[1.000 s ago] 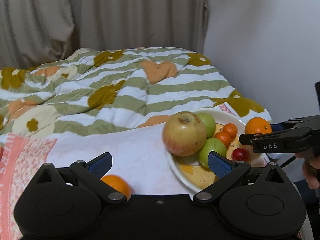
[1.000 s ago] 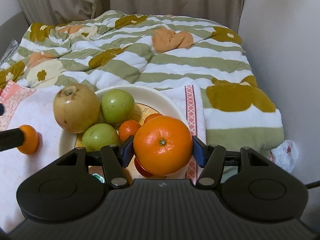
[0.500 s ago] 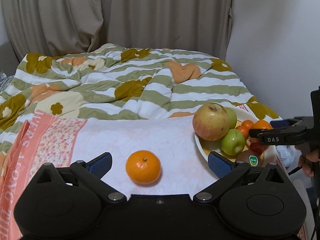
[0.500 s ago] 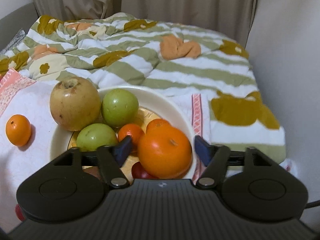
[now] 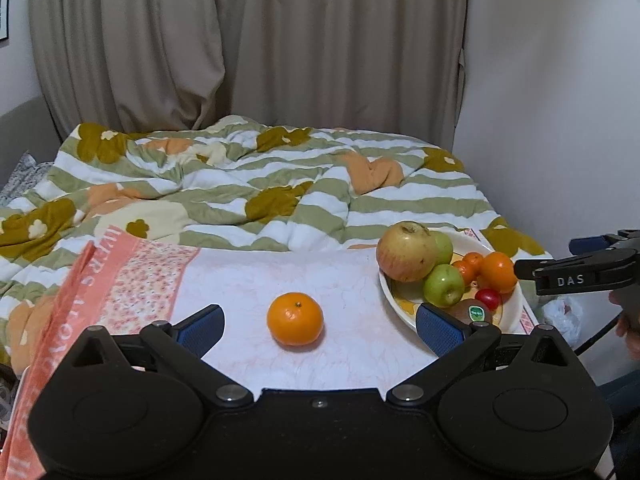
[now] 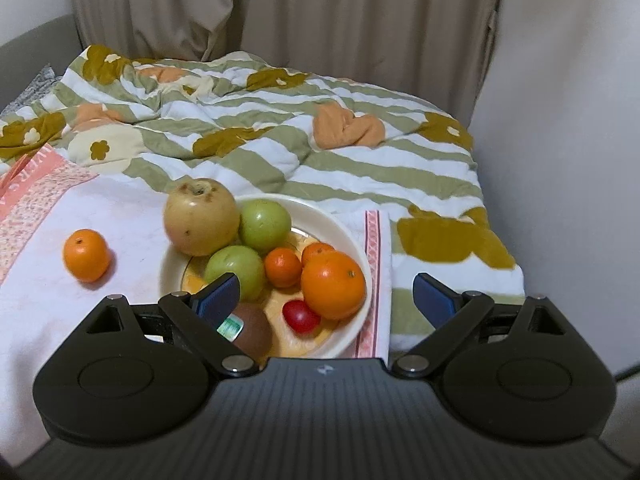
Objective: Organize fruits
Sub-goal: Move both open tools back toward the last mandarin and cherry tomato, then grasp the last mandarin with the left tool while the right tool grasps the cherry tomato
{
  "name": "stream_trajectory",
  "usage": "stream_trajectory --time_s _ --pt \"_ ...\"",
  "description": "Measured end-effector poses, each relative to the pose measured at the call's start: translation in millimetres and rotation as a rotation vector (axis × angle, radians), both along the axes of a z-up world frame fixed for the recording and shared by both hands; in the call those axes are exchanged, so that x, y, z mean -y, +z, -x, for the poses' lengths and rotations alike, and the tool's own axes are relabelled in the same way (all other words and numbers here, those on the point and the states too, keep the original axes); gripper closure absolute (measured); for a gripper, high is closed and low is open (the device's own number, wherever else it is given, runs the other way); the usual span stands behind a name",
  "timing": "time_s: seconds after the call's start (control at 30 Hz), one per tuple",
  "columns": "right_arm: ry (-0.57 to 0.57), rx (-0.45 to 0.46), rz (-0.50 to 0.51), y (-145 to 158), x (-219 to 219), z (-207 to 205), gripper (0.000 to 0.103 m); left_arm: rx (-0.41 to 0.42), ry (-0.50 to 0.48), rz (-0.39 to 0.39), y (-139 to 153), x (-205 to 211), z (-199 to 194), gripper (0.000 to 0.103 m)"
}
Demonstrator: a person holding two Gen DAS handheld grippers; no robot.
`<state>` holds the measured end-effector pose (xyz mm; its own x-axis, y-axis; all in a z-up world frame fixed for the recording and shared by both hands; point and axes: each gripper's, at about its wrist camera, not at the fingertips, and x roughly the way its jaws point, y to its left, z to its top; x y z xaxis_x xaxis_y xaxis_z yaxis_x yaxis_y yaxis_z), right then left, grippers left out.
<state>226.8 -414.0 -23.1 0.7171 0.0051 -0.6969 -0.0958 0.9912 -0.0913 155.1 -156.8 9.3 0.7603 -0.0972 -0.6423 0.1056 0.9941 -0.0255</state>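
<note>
Fruits split two ways: one loose orange (image 5: 295, 319) (image 6: 86, 255) alone on white cloth (image 5: 352, 344) spread over bed, everything else piled in plate (image 5: 516, 312) (image 6: 352, 232) to its right

Left tongs (image 5: 318, 325): blue pads spread wide, clamped on nothing; loose orange sits on cloth just beyond and roughly between them, untouched, a little nearer the left pad's side of centre. Right pad overlaps plate's near rim in the left wrist view, next to kiwi (image 5: 472, 312) with green sticker.

Plate, left to right: big yellow-red apple (image 5: 407, 251) (image 6: 201, 216) leaning on rim, two green apples (image 6: 264, 224) stacked front and back, two small mandarins (image 6: 283, 267), large orange (image 5: 498, 272) (image 6: 333, 285) at far right, red cherry tomato (image 6: 301, 316) below it.

Right tongs (image 6: 326, 300): wide apart, gripping nothing; large orange resting in plate just ahead of the gap, clear of both pads. Left pad hangs over kiwi, right pad out past plate's edge over striped quilt (image 6: 360, 184)
</note>
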Motion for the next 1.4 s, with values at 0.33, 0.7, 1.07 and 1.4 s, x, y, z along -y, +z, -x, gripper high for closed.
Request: stream_trajectory --time_s 0.33,0.7,1.07,1.4 --pt "-0.02 -0.033 -0.073 27 -15 55 0.0 0.048 0.046 -0.058 22 -33 34 0.0" --pt "-0.124 0.007 -0.061 43 -60 99 0.0 0.065 -0.048 -0.071 24 -94 33 0.0" --pt "-0.282 -0.007 -0.099 31 -126 122 0.0 -0.008 -0.266 -0.07 8 -136 -7 0.0" --pt "-0.356 -0.105 -0.118 -9 -163 104 0.0 -0.076 -0.462 -0.1 -17 -127 -76 0.0"
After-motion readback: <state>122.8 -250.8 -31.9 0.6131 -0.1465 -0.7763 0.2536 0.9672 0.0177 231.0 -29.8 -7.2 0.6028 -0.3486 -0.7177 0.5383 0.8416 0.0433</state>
